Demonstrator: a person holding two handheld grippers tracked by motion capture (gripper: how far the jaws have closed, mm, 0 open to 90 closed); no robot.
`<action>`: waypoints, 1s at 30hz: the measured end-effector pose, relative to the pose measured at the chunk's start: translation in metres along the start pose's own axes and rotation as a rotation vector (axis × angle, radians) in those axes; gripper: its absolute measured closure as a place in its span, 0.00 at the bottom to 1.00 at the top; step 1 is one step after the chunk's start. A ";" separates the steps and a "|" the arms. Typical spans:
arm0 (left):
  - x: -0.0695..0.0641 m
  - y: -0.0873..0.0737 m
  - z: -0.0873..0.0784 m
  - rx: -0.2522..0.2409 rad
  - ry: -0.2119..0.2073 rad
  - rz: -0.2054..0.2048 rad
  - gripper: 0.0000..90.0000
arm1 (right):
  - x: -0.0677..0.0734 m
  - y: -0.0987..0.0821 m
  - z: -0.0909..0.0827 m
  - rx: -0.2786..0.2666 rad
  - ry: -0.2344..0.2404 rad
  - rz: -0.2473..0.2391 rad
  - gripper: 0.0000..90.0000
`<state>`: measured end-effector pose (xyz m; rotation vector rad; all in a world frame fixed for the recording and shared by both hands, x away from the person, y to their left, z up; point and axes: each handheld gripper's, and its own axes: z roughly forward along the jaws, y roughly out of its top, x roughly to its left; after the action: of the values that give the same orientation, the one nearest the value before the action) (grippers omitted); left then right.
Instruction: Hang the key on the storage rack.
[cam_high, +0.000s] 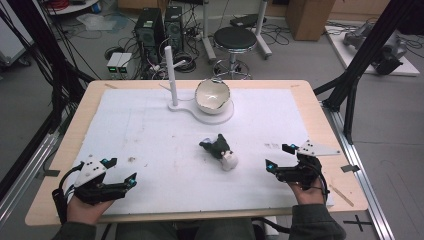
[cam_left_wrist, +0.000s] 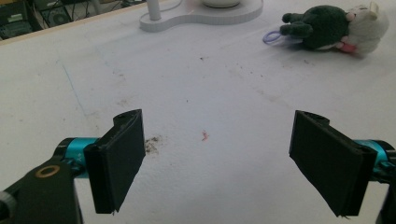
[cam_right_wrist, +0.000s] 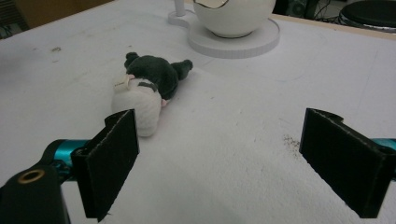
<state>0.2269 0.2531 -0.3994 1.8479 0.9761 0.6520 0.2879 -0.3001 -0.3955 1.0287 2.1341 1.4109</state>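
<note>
**While both jaws wait wide: plush toy not yet approached**

With nothing gripped on either side, judged as the opening step, before any reach. Left gripper held low at the near left corner of the desk, jaws spread wide and empty. Right gripper at the near right, jaws likewise wide apart, holding nothing.

Plush toy lying on its side on the white sheet, roughly mid-desk, closer to the right gripper than to the left. Dark green body toward the far side, white head toward the near side; small purple loop at its far end in the left gripper view. Well apart from both grippers, touched by neither.

Cracked-looking white bowl on a round white base beyond the toy, thin upright post just beside it.

Probably next: right gripper forward and leftward, jaws kept open until straddling the soft body, then closing gently. Likely destination the bowl, though only a guess.
</note>
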 end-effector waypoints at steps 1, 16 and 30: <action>0.000 0.000 0.000 0.000 -0.003 0.002 0.21 | 0.000 0.000 0.000 0.000 0.000 0.000 0.12; -0.002 0.000 0.003 0.002 -0.004 0.005 0.21 | 0.004 0.014 0.007 0.008 0.004 -0.003 0.12; -0.002 0.000 0.003 0.003 -0.007 0.010 0.21 | 0.013 0.042 0.022 0.039 0.029 -0.015 0.13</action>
<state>0.2284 0.2498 -0.4010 1.8575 0.9645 0.6505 0.3090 -0.2671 -0.3660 1.0096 2.1938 1.3909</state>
